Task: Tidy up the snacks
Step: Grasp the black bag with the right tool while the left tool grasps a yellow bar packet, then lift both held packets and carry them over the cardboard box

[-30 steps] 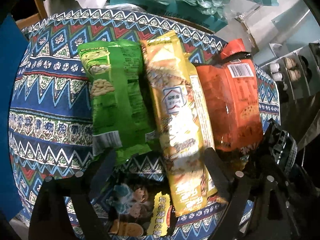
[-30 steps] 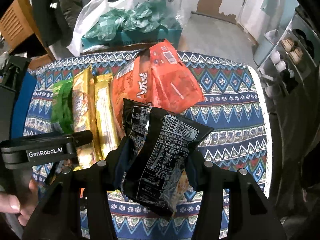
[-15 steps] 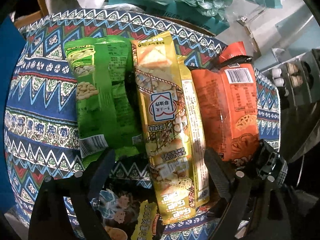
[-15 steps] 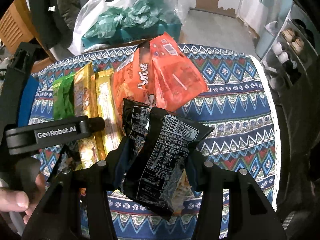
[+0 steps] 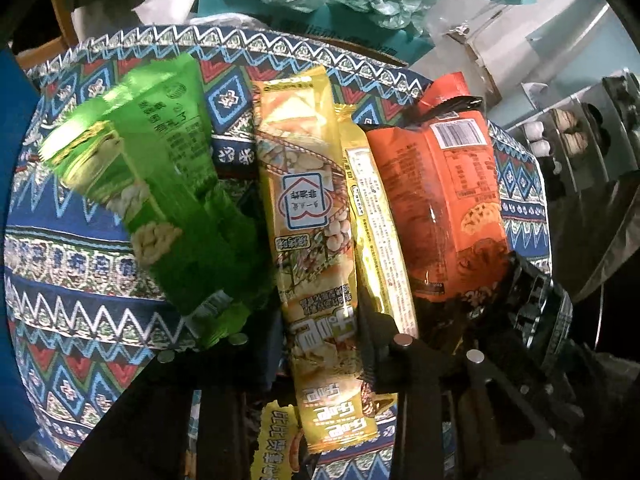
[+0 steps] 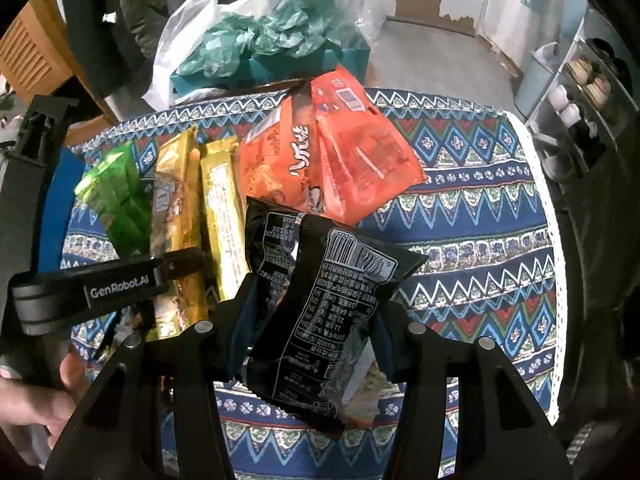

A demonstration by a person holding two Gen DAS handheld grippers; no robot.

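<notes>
In the left wrist view my left gripper (image 5: 304, 324) has closed its jaws on the near end of the front yellow snack pack (image 5: 308, 208). A green peanut pack (image 5: 160, 184) lies tilted to its left, a second yellow pack (image 5: 376, 232) and an orange bag (image 5: 440, 196) to its right. In the right wrist view my right gripper (image 6: 308, 316) is shut on a black snack bag (image 6: 320, 300), held above the patterned tablecloth (image 6: 480, 240). Two orange bags (image 6: 328, 160) lie beyond it. The left gripper (image 6: 176, 264) shows at the left, over the yellow packs (image 6: 176, 216).
A snack pack with yellow lettering (image 5: 280, 440) lies under the left gripper. A white bag with teal plastic (image 6: 260, 40) sits past the table's far edge. A shelf with small jars (image 6: 580, 92) stands at the right. A hand (image 6: 36, 404) holds the left gripper.
The left gripper's jaws have narrowed onto the yellow pack. The green pack has swung so its far end points left. The right gripper holds the black bag still.
</notes>
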